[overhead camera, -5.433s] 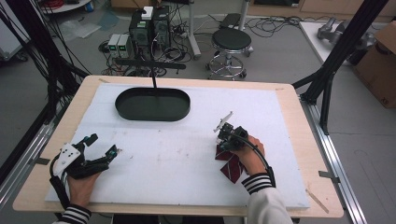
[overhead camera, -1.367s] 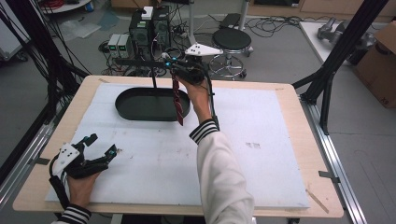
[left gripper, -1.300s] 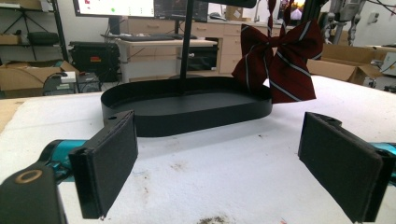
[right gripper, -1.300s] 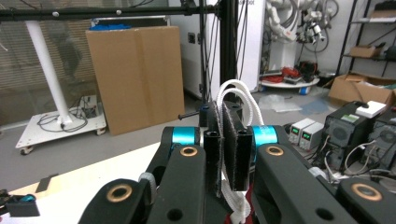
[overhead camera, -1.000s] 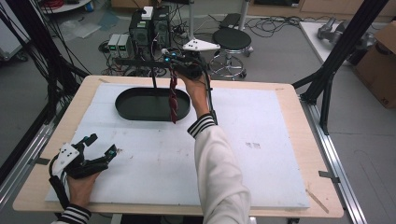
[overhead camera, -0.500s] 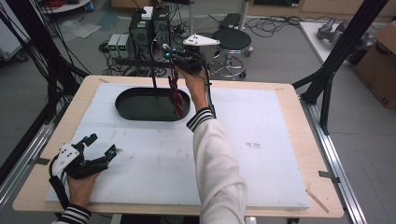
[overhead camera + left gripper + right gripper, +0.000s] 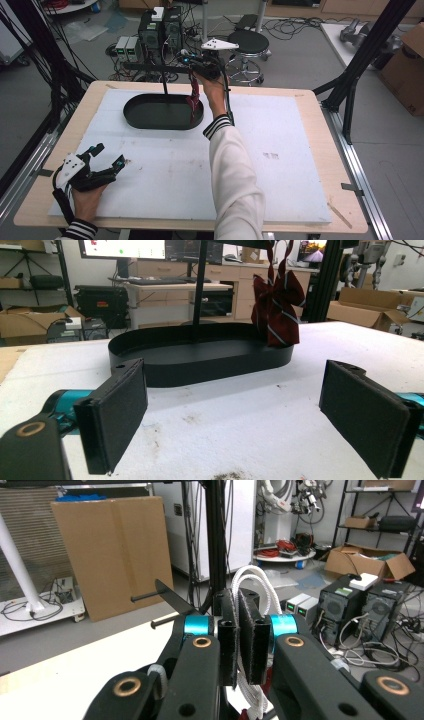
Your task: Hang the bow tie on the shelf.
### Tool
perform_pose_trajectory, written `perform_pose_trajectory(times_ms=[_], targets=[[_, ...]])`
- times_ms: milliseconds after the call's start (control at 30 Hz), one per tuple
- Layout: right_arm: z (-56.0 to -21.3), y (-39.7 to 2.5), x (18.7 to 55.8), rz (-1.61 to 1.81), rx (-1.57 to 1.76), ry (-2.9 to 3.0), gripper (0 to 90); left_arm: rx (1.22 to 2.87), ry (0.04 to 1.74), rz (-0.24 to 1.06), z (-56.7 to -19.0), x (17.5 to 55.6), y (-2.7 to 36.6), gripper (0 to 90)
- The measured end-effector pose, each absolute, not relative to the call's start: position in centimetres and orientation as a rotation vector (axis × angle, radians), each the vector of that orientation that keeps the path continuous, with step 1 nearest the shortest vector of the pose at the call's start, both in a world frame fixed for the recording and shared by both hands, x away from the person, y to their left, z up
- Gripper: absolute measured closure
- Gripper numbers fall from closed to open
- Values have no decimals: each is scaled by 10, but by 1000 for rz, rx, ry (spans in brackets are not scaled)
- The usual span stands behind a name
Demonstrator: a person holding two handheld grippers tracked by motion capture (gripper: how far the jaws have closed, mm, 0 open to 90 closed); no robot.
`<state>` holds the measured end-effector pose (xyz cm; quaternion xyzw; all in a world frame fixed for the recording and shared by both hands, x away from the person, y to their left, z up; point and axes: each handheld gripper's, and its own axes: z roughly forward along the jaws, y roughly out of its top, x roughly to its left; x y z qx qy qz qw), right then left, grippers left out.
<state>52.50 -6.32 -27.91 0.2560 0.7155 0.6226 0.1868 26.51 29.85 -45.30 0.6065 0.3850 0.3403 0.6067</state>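
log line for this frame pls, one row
right gripper: shut on white cord, red striped pouch hanging over black tray | left gripper: open, resting on table

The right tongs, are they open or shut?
Shut: the right tongs clamp a white cord loop between their black pads.

floor: grey, cable-strewn | round stool (image 7: 248, 44) | cardboard boxes (image 7: 112, 552) (one leaning upright) | lit monitors (image 7: 122, 248)

The tray (image 7: 200, 357) looked like matt black metal. The striped red pouch (image 7: 276, 310) was soft cloth with a white woven cord (image 7: 252, 587). The table's (image 7: 310, 107) rim was pale wood, its white cover (image 7: 170, 170) rough and scuffed. The gripper pads (image 7: 362, 415) seemed fuzzy black.
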Motion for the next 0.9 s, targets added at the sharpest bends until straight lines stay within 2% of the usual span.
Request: perform_pose_trajectory(times_ms=[900], targets=[[-293, -80, 529, 1593, 782, 2076, 867, 1403, 889, 789, -453, 265, 298, 125]])
